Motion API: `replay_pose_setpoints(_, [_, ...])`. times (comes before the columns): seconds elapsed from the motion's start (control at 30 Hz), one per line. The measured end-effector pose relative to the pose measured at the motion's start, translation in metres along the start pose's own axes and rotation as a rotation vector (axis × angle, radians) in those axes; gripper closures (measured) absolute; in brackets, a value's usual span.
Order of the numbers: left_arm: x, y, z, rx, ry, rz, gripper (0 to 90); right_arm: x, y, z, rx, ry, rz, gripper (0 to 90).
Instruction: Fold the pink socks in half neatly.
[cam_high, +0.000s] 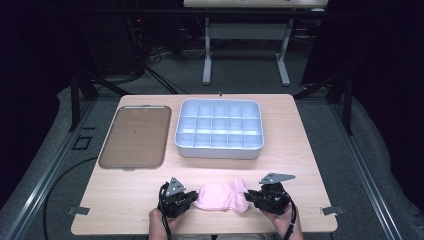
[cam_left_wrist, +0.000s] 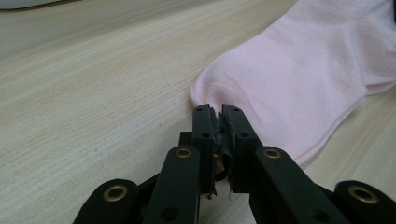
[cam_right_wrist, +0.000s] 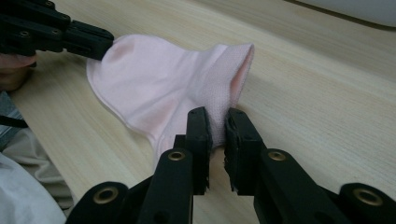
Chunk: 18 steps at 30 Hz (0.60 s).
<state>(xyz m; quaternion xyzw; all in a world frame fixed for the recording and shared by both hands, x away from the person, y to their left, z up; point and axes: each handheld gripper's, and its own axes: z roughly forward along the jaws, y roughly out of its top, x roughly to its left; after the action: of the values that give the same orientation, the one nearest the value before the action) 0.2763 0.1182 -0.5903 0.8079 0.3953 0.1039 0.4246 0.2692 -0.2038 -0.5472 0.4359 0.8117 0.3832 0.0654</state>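
A pink sock (cam_high: 222, 197) lies on the desk (cam_high: 125, 190); the left gripper (cam_high: 186, 200) pinches its toe, the right gripper (cam_high: 252, 198) its cuff, jaws clamped on fabric.

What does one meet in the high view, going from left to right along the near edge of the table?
Left gripper → pink sock → right gripper. Each gripper's jaws are shut on one end of the sock, which lies on the wooden table.
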Motion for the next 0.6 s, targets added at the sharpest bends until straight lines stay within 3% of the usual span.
replay_pose_setpoints(0.4, [0.000, 0.000, 0.000, 0.000, 0.000, -0.001, 84.0, 0.015, 0.015, 0.000, -0.019, 0.062, -0.033, 80.4])
replay_pose_setpoints(0.43, [0.000, 0.000, 0.000, 0.001, 0.003, -0.002, 84.0, 0.016, 0.016, 0.001, -0.015, 0.062, -0.036, 80.5])
replay_pose_setpoints(0.47, [0.000, 0.000, 0.000, -0.001, 0.004, -0.003, 84.0, 0.020, 0.017, 0.003, -0.034, 0.007, -0.039, 80.5])
replay_pose_setpoints(0.5, [0.000, 0.000, 0.000, 0.000, 0.004, -0.003, 84.0, 0.021, 0.018, 0.005, -0.045, 0.032, -0.040, 80.5])
replay_pose_setpoints(0.53, [0.000, 0.000, 0.000, 0.001, 0.003, -0.002, 84.0, 0.022, 0.020, 0.004, -0.014, 0.075, -0.050, 80.5])
replay_pose_setpoints(0.6, [0.000, 0.000, 0.000, -0.001, 0.004, -0.003, 84.0, 0.025, 0.023, 0.007, -0.009, 0.082, -0.063, 80.5])
